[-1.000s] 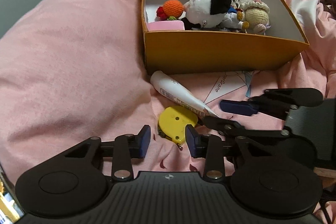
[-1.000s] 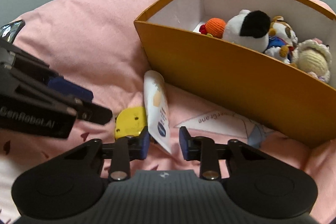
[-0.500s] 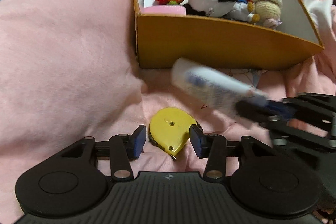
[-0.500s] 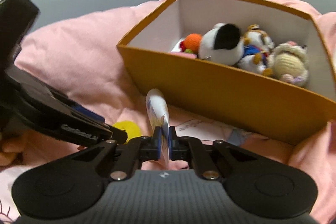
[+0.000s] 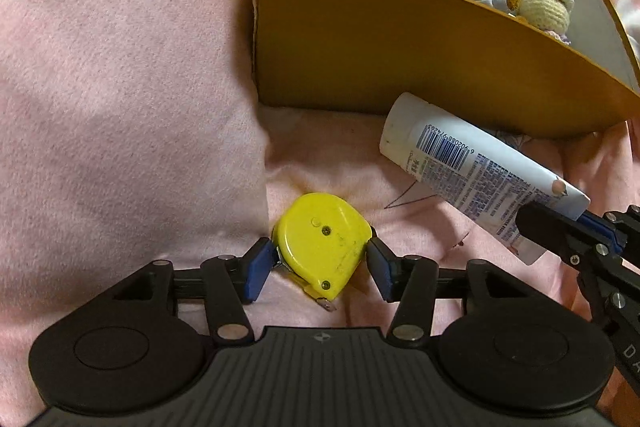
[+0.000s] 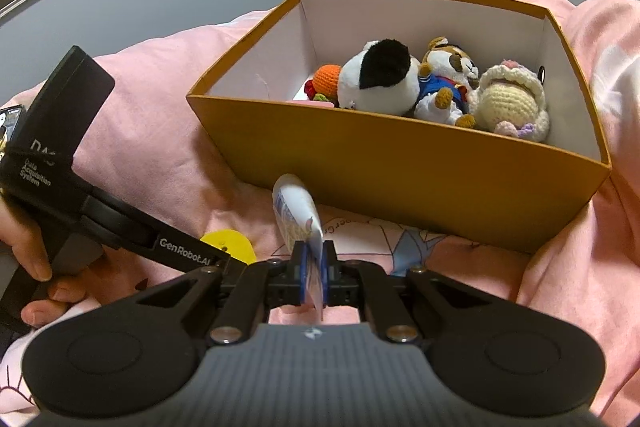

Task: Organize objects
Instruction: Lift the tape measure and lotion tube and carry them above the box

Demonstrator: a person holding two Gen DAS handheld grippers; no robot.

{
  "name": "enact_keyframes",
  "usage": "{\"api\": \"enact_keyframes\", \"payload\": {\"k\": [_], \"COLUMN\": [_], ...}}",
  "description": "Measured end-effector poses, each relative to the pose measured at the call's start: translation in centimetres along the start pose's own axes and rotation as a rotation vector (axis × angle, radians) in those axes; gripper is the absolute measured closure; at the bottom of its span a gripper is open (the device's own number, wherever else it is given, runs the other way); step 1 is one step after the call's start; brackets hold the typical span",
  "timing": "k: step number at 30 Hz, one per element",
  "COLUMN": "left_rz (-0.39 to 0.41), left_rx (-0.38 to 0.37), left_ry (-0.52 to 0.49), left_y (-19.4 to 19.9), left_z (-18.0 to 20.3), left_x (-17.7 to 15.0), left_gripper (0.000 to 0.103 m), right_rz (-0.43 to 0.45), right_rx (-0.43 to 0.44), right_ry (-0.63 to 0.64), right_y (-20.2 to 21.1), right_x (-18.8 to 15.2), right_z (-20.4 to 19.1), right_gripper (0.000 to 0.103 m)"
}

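Pink blanket [image 5: 120, 87] over bed; directly on it: orange cardboard box [image 6: 400, 183] w/ plush toys, yellow tape measure [image 5: 322, 245] nr box corner, printed paper [image 6: 400, 235] by box base.

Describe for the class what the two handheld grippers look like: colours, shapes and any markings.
Both grippers, left and right, are matte black with ribbed bodies, two round discs, silver pivot pins and blue finger pads. The left one's casing reads "GenRobot.AI" and "Data Acquisition System" in white.

A yellow tape measure [image 5: 322, 245] is lying flat on the pink bed, near the orange box [image 5: 400, 55] holding plush toys [image 6: 380, 79], while a white tube [image 5: 476, 163] is hanging tilted above the bedding.
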State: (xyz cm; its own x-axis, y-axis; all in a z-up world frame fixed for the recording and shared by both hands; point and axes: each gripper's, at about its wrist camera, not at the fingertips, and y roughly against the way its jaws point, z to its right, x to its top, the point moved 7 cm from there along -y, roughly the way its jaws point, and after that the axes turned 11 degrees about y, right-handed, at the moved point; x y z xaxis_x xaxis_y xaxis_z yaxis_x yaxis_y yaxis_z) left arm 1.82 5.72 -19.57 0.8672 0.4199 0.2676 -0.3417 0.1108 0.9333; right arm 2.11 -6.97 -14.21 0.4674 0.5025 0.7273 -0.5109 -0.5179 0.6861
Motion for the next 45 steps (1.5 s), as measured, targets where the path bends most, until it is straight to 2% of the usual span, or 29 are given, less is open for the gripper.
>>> {"api": "enact_keyframes", "payload": {"k": [9, 17, 24, 33, 39, 45], "left_rz": [0.038, 0.092, 0.159, 0.264, 0.323, 0.315], "left_rx": [-0.013, -0.092, -0.182, -0.284, -0.236, -0.173], "left_ry": [0.022, -0.003, 0.005, -0.007, -0.058, -0.089], "left_y": [1.7, 3.9, 7.5, 13.8, 14.8, 12.6], "left_z": [-0.1, 0.9, 1.3, 2.5, 3.7, 4.8], "left_x": [-0.5, -0.9, -0.3, 2.3, 6.9, 11.1], "left_gripper": [0.044, 0.045, 0.045, 0.045, 0.045, 0.045], "right_rz": [0.033, 0.082, 0.136, 0.267, 0.3, 0.309], "right_rx": [-0.026, -0.077, -0.128, -0.072, -0.032, -0.061], "right_ry": [0.037, 0.031, 0.093, 0.081, 0.036, 0.04], "right_y": [1.2, 3.3, 5.9, 9.5, 7.8, 2.6], "right_x": [0.8, 2.3, 4.9, 10.7, 15.9, 20.5], "right_z": [-0.4, 0.3, 0.6, 2.0, 3.9, 5.9], "right_gripper": [0.097, 0.098, 0.1, 0.1, 0.1, 0.1]}}
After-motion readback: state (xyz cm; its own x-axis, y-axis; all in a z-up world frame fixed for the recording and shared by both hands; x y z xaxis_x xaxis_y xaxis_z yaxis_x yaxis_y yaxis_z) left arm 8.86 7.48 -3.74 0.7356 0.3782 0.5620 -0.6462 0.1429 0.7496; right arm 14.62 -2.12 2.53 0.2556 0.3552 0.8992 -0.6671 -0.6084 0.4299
